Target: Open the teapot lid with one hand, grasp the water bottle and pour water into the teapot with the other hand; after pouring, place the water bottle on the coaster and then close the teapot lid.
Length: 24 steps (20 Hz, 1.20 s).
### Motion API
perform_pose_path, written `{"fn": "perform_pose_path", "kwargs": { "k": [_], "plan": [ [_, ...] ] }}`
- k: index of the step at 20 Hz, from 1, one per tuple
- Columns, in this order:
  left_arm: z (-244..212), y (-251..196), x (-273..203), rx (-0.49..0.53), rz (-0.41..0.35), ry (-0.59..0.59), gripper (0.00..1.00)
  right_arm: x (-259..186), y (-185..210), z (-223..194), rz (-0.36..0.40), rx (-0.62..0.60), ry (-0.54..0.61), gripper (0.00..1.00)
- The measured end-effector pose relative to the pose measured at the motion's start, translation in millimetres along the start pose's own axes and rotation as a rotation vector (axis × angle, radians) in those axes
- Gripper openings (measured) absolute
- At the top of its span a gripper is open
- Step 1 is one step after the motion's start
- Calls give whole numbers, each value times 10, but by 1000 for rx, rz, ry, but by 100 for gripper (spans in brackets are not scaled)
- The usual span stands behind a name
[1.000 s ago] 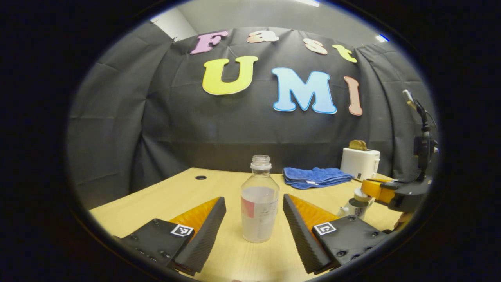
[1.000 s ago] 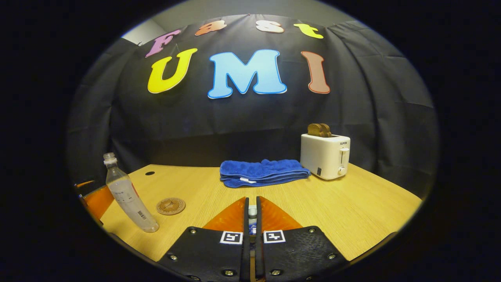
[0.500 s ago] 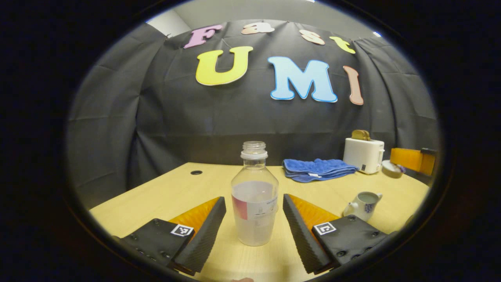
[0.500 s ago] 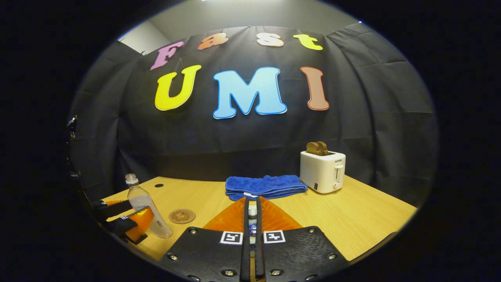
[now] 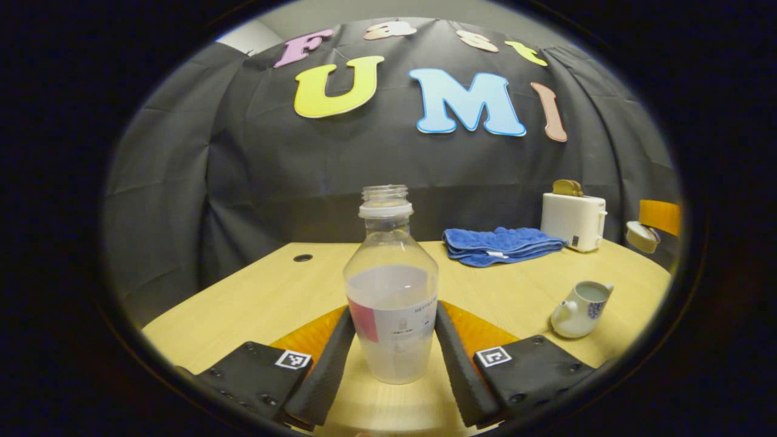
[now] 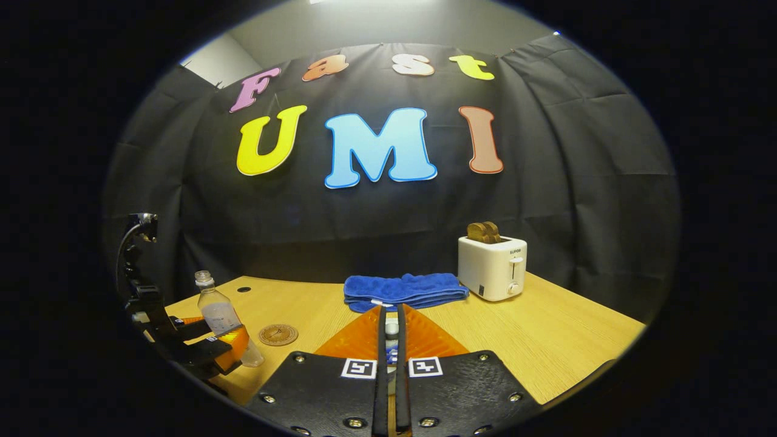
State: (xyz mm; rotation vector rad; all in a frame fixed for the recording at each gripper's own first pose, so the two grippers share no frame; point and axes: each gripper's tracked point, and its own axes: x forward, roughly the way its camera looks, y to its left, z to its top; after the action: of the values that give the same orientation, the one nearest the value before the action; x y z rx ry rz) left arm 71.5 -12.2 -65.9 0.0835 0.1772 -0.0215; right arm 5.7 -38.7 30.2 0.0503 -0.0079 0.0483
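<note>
A clear, capless water bottle (image 5: 391, 303), part full, stands upright on the wooden table (image 5: 255, 297). My left gripper (image 5: 393, 311) is shut on the bottle, one finger against each side of its lower body. The white teapot (image 5: 581, 309) sits lidless at the right. Its lid (image 5: 642, 235) hangs in the air far right, held by the right gripper (image 5: 658, 215). In the right gripper view my right gripper (image 6: 391, 312) is shut on the small lid (image 6: 392, 329). There the bottle (image 6: 220, 312) and the left gripper (image 6: 209, 349) show at the left, beside a round brown coaster (image 6: 278, 334).
A folded blue towel (image 5: 502, 244) lies at the back of the table, with a white toaster (image 5: 573, 221) holding bread to its right. A small round hole (image 5: 302, 258) is in the tabletop at the back left.
My left gripper moved forward around the bottle and its fingers closed onto the sides. The right gripper lifted the lid off the teapot and carried it up and to the right.
</note>
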Motion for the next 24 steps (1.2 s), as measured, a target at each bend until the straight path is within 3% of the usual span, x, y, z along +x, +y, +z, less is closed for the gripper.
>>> {"fn": "perform_pose_path", "kwargs": {
  "k": [4,8,16,24],
  "plan": [
    [8,-36,30,20,-26,2,86,-7,-27,-37,-5,6,7,5],
    [81,44,74,102,-2,-6,84,-22,-92,-65,-18,11,11,5],
    [319,56,134,391,42,-41,84,-98,-315,-70,-50,29,10,5],
    [434,-404,98,643,-17,-80,84,-248,-752,-84,-116,56,5,5]
  ]
}}
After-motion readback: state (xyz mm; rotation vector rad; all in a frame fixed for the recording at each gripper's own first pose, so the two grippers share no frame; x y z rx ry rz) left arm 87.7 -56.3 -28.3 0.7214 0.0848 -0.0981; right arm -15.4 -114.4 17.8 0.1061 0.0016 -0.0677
